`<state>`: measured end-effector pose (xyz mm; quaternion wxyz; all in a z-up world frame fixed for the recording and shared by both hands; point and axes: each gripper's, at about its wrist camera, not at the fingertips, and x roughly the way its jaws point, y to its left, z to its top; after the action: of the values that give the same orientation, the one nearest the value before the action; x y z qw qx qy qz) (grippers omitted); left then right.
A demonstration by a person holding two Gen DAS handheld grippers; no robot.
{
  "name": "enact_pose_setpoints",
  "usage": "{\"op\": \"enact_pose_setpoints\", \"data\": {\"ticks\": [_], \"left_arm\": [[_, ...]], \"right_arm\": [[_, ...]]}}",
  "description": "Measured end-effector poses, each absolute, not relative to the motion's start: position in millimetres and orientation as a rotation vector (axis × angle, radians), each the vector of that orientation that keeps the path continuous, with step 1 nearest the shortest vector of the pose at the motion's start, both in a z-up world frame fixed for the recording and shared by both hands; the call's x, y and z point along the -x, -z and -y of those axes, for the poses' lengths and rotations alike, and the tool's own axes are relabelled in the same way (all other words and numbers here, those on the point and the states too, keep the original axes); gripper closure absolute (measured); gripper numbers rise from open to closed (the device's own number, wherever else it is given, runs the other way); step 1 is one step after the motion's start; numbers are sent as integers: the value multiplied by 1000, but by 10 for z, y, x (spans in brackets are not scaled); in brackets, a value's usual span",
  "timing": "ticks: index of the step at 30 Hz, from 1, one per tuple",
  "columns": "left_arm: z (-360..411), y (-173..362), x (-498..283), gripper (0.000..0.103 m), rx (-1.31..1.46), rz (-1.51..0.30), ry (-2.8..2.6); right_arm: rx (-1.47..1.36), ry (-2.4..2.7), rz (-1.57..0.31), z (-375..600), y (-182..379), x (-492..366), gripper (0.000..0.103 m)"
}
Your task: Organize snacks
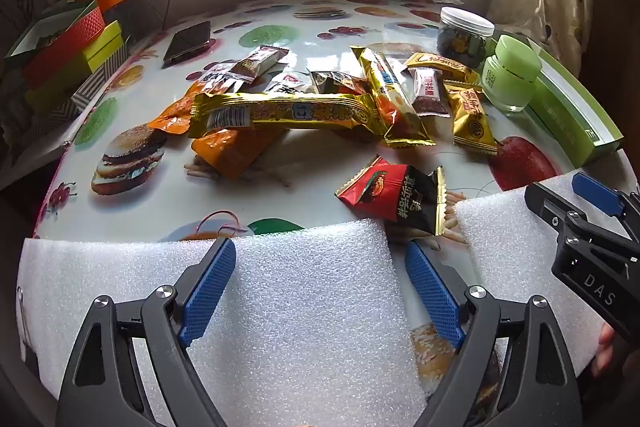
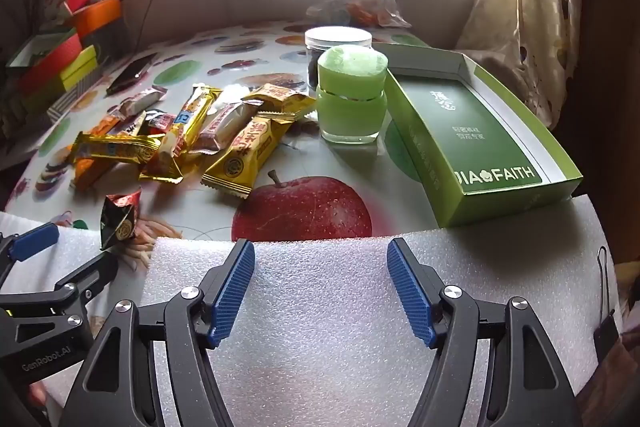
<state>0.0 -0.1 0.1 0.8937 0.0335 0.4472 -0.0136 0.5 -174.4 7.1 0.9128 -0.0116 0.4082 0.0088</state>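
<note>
Snack packets (image 1: 304,103) lie loose in a heap on the fruit-print tablecloth (image 1: 312,163), none yet sorted, left of the open green box (image 2: 472,139). Both the left gripper (image 1: 316,291) and right gripper (image 2: 320,287) hover with jaws wide and empty over white foam sheets (image 2: 320,327) at the near edge. A red-and-black packet (image 1: 396,195) sits nearest, just beyond the foam. By appearances, everything remains to be done.
</note>
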Motion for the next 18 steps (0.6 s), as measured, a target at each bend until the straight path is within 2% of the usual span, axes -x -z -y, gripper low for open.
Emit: {"op": "enact_pose_setpoints", "data": {"ticks": [18], "left_arm": [[-12, -28, 17, 16, -39, -937, 33]], "right_arm": [[19, -16, -845, 1744, -74, -10, 34]]}}
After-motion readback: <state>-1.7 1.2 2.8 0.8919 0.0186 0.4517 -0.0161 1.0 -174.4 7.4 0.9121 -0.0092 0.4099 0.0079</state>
